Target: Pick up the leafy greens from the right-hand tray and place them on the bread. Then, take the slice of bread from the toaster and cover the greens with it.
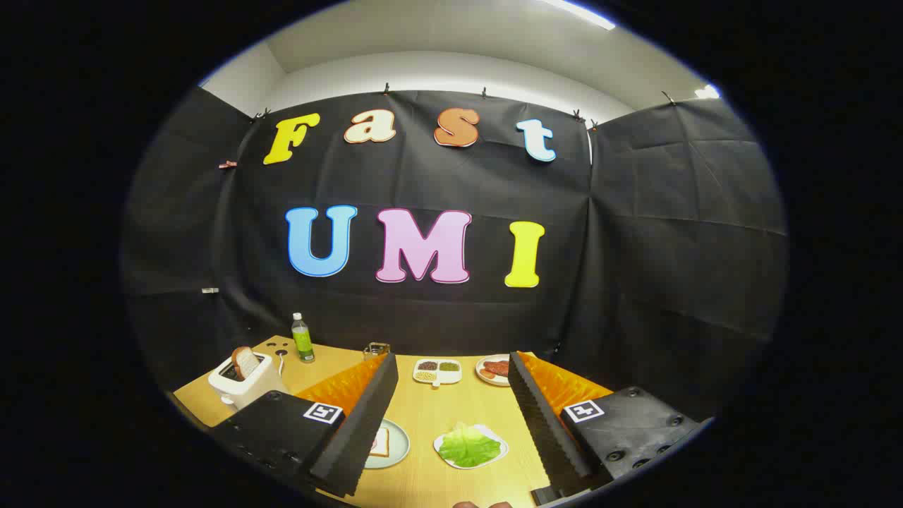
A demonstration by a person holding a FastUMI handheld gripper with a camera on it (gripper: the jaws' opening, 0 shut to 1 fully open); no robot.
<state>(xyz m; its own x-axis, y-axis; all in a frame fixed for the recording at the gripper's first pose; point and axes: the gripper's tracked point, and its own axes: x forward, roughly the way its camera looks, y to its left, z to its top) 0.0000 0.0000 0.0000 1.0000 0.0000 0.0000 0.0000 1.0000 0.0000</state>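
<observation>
- Between your spread fingers, closest to you, the greens (468,446) lie flat on a white tray (499,439), untouched
- Your gripper (451,413) stands wide open and grips nothing; its ridged black pads (367,416) angle outward to either side, with orange backing behind each pad and a square marker on each black body
- Just left of the greens, on the same wooden table (430,416), a pale plate (399,444) carries a slice of bread (380,442); the left finger hides part of both, and plate and tray sit near each other without touching
- Beyond the fingers, around the middle of the table, you have a small white divided dish (437,371) with dark, green and pale fillings
- Right of that dish, a round plate of reddish slices (495,369) sits partly behind the right finger
- Farther left, outside the left finger, the white toaster (247,381) stands with a second slice (245,362) sticking up out of its slot
- Behind the toaster, near the far edge, a green bottle (302,339) with a white cap stands upright, and a small clear container (376,350) sits to its right; what it holds you cannot tell
- At the very near edge, below the greens, a small brownish shape shows, too little of it to identify
</observation>
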